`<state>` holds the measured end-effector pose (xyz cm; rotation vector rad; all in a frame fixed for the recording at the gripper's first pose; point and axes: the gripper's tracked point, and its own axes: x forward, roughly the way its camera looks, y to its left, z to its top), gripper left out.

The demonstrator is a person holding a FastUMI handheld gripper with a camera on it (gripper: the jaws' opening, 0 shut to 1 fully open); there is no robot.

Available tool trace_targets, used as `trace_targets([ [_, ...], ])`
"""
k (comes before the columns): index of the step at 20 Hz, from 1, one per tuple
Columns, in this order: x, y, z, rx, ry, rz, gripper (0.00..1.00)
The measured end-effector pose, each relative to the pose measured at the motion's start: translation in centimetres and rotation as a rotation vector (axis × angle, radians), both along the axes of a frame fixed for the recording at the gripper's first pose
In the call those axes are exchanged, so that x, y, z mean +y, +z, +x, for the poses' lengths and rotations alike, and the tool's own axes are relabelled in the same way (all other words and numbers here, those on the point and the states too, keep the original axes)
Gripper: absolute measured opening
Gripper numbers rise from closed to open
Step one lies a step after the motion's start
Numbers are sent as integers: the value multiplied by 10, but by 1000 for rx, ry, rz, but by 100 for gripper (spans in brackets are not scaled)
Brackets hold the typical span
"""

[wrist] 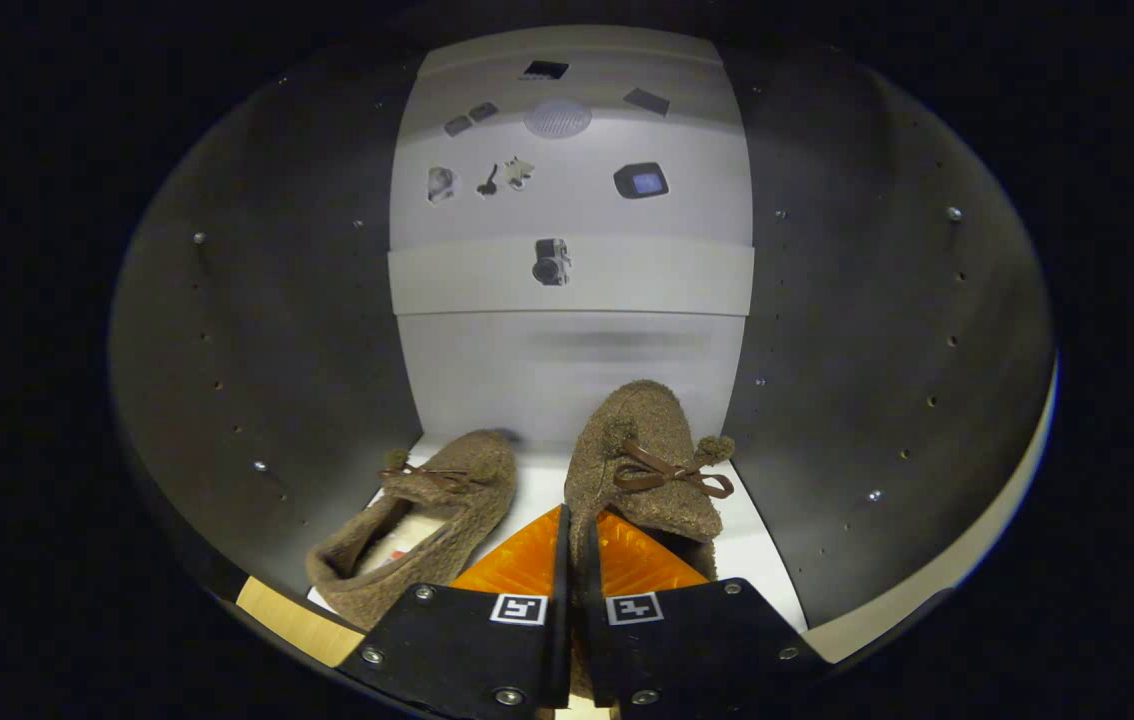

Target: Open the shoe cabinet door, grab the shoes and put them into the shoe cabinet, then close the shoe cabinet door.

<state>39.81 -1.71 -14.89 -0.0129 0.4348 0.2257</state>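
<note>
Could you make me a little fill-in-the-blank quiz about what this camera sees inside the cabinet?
1. The gripper has its two orange fingers nearly closed on the heel of the ____ slipper.
2. The other slipper lies on the white ____ of the cabinet.
3. Each slipper is brown and fuzzy, with a ____ tied on top.
4. Stickers dot the cabinet's ____ wall, beyond the slippers.

Missing words: right-hand; shelf; bow; back

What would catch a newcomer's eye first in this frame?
Two fuzzy brown slippers inside the cabinet: the right slipper is pinched at its heel edge between the orange fingers, the left slipper lies beside it on the white shelf. Beyond them stands the pale back wall between dark side panels.
</note>
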Motion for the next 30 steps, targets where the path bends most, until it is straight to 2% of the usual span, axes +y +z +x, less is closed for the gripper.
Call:
trace_targets([
  [7, 14, -34, 23, 107, -12, 49, 8],
  [14, 24, -29, 24, 99, -14, 93, 22],
  [18, 21, -24, 17, 108, -32, 110, 21],
  [24, 14, 7, -12, 34, -46, 103, 21],
  [30, 6, 55, -69, -56, -63, 101, 22],
])
